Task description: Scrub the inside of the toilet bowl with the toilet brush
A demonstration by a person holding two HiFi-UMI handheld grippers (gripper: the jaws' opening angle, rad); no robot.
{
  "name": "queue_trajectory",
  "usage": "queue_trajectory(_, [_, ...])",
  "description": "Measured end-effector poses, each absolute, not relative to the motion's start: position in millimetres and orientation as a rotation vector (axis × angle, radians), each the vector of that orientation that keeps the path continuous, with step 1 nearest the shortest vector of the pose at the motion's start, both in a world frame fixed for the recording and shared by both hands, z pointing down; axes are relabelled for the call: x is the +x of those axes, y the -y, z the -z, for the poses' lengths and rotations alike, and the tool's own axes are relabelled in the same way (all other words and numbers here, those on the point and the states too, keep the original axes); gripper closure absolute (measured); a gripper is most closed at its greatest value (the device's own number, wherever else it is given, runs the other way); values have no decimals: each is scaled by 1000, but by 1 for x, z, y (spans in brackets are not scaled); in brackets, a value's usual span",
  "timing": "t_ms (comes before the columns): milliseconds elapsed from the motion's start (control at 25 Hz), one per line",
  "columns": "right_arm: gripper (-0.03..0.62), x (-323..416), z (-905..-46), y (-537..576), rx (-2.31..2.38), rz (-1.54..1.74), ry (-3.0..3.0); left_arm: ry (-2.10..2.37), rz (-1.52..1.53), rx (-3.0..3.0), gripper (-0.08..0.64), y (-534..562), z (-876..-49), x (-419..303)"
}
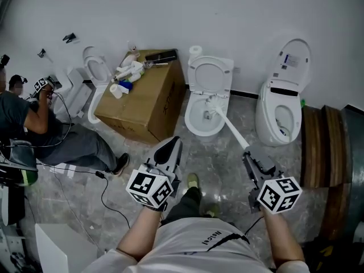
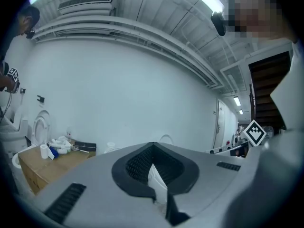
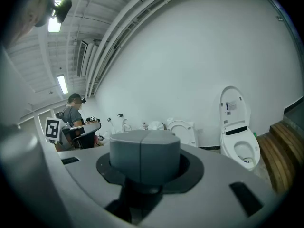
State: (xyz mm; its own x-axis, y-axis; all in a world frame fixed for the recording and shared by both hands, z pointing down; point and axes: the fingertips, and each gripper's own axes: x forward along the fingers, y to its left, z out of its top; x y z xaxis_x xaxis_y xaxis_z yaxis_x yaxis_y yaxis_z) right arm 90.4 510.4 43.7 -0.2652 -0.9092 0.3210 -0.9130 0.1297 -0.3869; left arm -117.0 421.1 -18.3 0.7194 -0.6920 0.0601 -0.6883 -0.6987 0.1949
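Observation:
The middle toilet (image 1: 196, 120) stands against the wall with its lid up. A white toilet brush (image 1: 214, 107) has its head down inside the bowl, and its long white handle slants back to my right gripper (image 1: 248, 154), which is shut on the handle's end. In the right gripper view the right gripper (image 3: 144, 136) shows its two grey fingers pressed together, and the brush is hidden behind them. My left gripper (image 1: 173, 143) hovers over the floor left of the bowl, jaws together and holding nothing. From its own camera the left gripper (image 2: 152, 145) looks shut too.
A cardboard box (image 1: 145, 102) with bottles and paper rolls on top stands left of the toilet. Another toilet (image 1: 280, 108) with its lid up is at the right, beside wooden steps (image 1: 324, 147). A person (image 1: 34, 124) sits at the far left; a cable (image 1: 108, 193) crosses the floor.

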Motion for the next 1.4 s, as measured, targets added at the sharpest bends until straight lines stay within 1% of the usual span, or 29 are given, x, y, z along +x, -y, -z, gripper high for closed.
queue_trajectory(360, [436, 86, -81, -417, 1842, -930, 2288, 1068, 3, 2715, 552, -317, -12, -107])
queue_trajectory(680, [436, 73, -131, -300, 1817, -1170, 2177, 986, -44, 2744, 552, -182, -50, -108])
queue_trajectory(840, [436, 69, -159, -259, 1828, -1309, 2125, 903, -65, 2763, 552, -132, -75, -107])
queue_trajectory(1160, [437, 82, -214, -208, 1809, -1480, 1986, 839, -131, 2741, 552, -63, -133, -93])
queue_trajectory(1400, [436, 95, -288, -162, 1746, -1586, 1925, 885, -173, 2685, 552, -26, -182, -84])
